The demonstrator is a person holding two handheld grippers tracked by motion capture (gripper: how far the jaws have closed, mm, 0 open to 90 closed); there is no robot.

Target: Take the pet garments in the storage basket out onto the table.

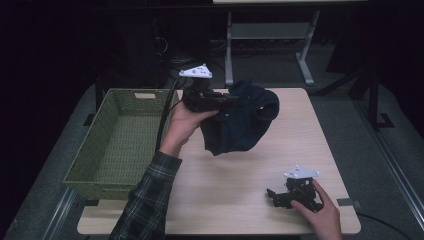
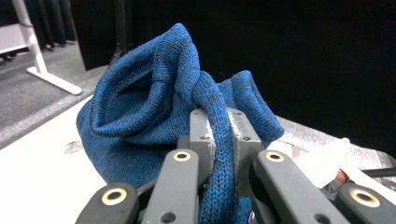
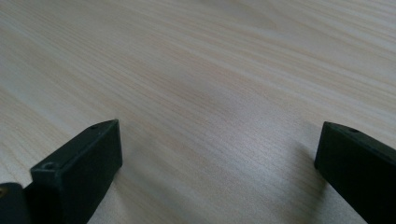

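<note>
The knitted cloth [image 2: 140, 121] is blue, but it looks almost black from above, maybe because the room is dim. The basket [image 1: 117, 137] is green and woven. The table [image 1: 240, 185] is pale wood with thin stripes. The sleeve [image 1: 145, 200] is dark with checks.

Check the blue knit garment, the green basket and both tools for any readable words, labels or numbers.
None can be read.
Blue knit garment: plain knit, no tag or print showing.
Green basket: a pale patch on its far rim, too small to tell if it carries text.
Left tool and right tool: no markings visible.
</note>
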